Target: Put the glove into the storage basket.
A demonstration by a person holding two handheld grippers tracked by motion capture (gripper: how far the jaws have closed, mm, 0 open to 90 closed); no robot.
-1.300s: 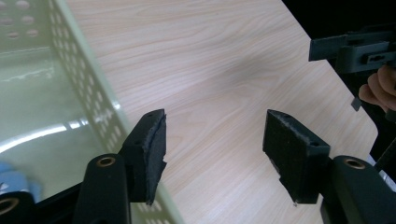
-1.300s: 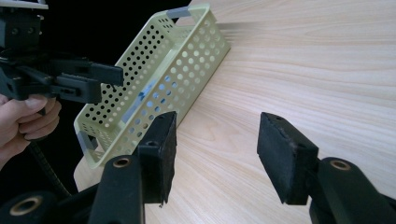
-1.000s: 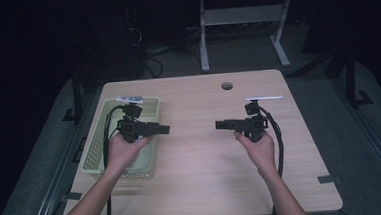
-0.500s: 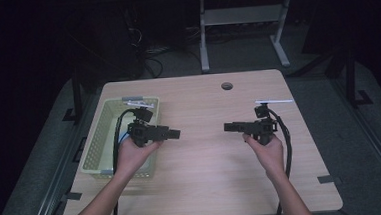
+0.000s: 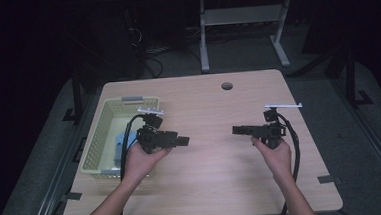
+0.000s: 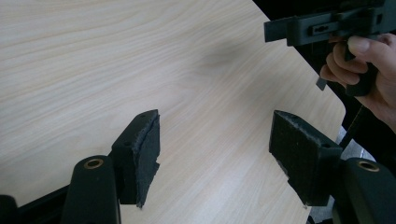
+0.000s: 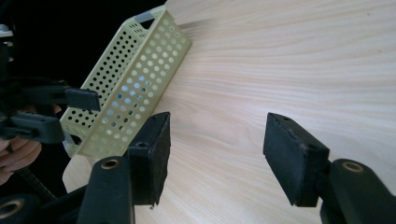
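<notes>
Claws face each other over the pale wooden surface [image 5: 217, 171], well apart; the left claw [image 5: 183, 140] is held in the person's left hand [image 5: 139, 160], pointing toward the right claw [image 5: 237, 130], which is held in the right hand [image 5: 274, 155]; in each gripper view the jaws stand spread, nothing between them, with bare wood below; a pale green perforated basket [image 5: 97, 138] sits just behind the left claw, at the surface's edge, with a blue object [image 5: 123, 144] inside, its kind unclear; in the right gripper view the basket [image 7: 135, 79] lies beyond the claw's left jaw, the left claw [image 7: 86, 99] in front of it; a round hole [image 5: 227, 85] in the surface lies far beyond both claws.
</notes>
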